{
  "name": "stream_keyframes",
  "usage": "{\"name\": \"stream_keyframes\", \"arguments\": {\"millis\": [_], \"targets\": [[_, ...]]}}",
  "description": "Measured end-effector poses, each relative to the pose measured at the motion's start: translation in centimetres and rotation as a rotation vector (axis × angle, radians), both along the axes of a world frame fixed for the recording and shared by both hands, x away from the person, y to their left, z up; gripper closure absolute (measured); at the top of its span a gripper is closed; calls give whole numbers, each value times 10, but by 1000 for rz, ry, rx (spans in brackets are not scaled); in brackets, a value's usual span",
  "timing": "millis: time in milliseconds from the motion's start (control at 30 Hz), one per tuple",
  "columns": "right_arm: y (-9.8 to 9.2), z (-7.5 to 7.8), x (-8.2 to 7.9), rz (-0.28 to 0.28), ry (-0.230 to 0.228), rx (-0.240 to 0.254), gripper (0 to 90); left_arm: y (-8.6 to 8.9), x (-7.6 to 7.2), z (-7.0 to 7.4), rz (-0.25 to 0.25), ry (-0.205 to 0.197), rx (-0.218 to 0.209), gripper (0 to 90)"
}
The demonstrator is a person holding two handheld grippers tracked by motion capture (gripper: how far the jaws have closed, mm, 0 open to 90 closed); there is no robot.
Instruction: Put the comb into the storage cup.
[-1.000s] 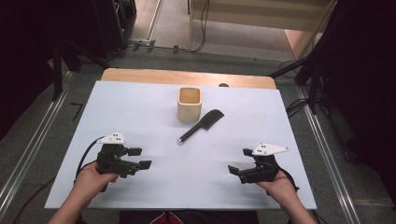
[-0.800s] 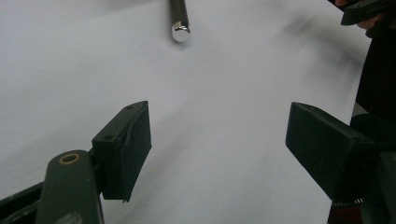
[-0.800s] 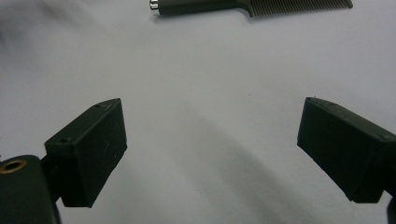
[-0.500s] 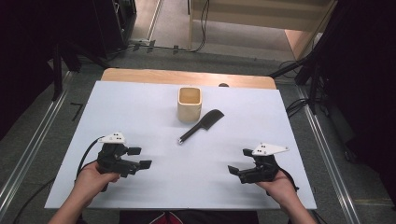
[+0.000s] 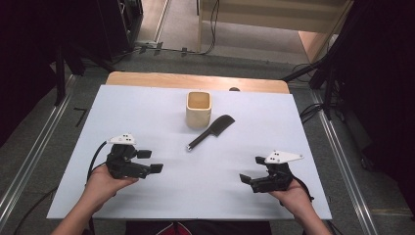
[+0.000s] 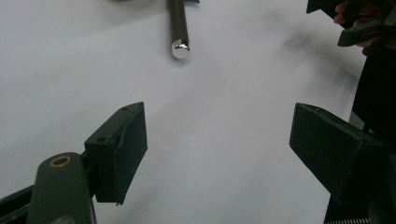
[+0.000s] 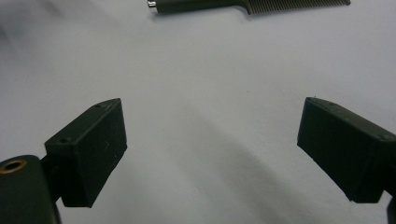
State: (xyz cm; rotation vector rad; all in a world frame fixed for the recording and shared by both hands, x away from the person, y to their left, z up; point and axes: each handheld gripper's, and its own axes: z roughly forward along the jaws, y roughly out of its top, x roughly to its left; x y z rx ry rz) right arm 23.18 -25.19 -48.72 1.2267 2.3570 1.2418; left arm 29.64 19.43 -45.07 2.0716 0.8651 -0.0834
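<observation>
A black comb (image 5: 211,130) lies flat on the white table top (image 5: 147,112), its metal-tipped handle pointing toward me. Touching or just beside its toothed end stands a pale wooden cup (image 5: 198,109), upright and open at the top. My left gripper (image 5: 151,161) rests low at the left, open with nothing between its jaws. My right gripper (image 5: 247,181) rests at the right front, open too. The comb's handle tip (image 6: 179,47) lies ahead of the left gripper (image 6: 219,144). From the right gripper (image 7: 212,149), the comb (image 7: 247,4) lies across the top edge.
The white sheet covers a wooden table whose far edge (image 5: 195,81) shows bare. Metal rails (image 5: 29,161) run along both sides on the floor. Cables (image 5: 313,110) trail near the right far corner. A small dark knob (image 5: 234,89) sits at the far edge.
</observation>
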Motion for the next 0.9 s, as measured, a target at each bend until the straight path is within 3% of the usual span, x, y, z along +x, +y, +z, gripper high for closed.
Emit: {"name": "stream_keyframes", "arguments": {"millis": [267, 900], "targets": [[-2, 0, -1, -9, 3, 2, 67, -16, 13, 8, 26, -11, -31, 239], [-2, 0, -1, -10, 1, 2, 67, -54, 44, 14, 38, -19, -17, 258]]}}
